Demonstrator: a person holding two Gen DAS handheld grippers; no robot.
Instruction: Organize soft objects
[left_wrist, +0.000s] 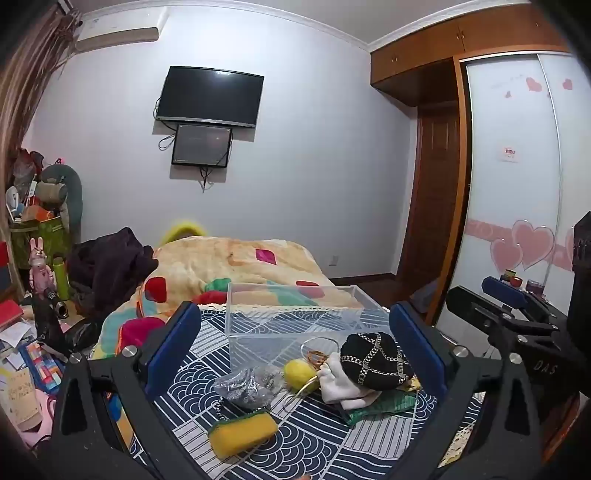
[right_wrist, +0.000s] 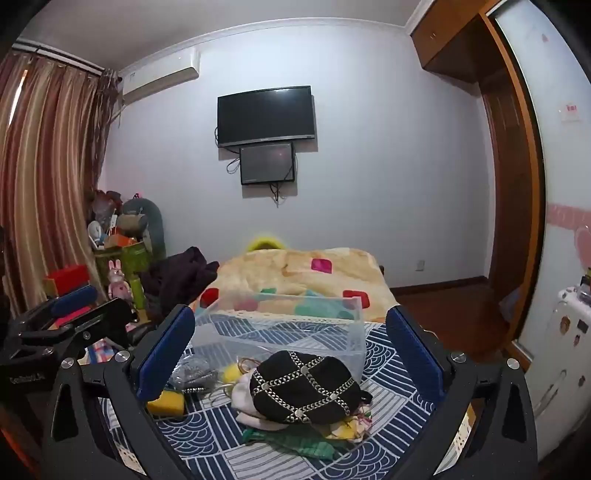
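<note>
A pile of soft things lies on the blue-and-white patterned cloth (left_wrist: 317, 439): a black cap with silver chains (left_wrist: 375, 362) (right_wrist: 306, 387), white cloth (left_wrist: 341, 384) under it, a green cloth (left_wrist: 384, 404), a yellow ball (left_wrist: 299, 373), a grey scrubber (left_wrist: 245, 387) and a yellow sponge (left_wrist: 242, 434) (right_wrist: 166, 402). A clear plastic box (left_wrist: 295, 314) (right_wrist: 284, 325) stands just behind the pile. My left gripper (left_wrist: 295, 343) is open and empty above the pile. My right gripper (right_wrist: 291, 350) is open and empty over the cap.
A colourful blanket (left_wrist: 221, 266) covers the bed behind the box. Dark clothes (left_wrist: 107, 266) and cluttered shelves (left_wrist: 33, 229) stand at the left. A wooden wardrobe (left_wrist: 443, 147) and door are at the right. The right gripper shows at the left view's right edge (left_wrist: 506, 306).
</note>
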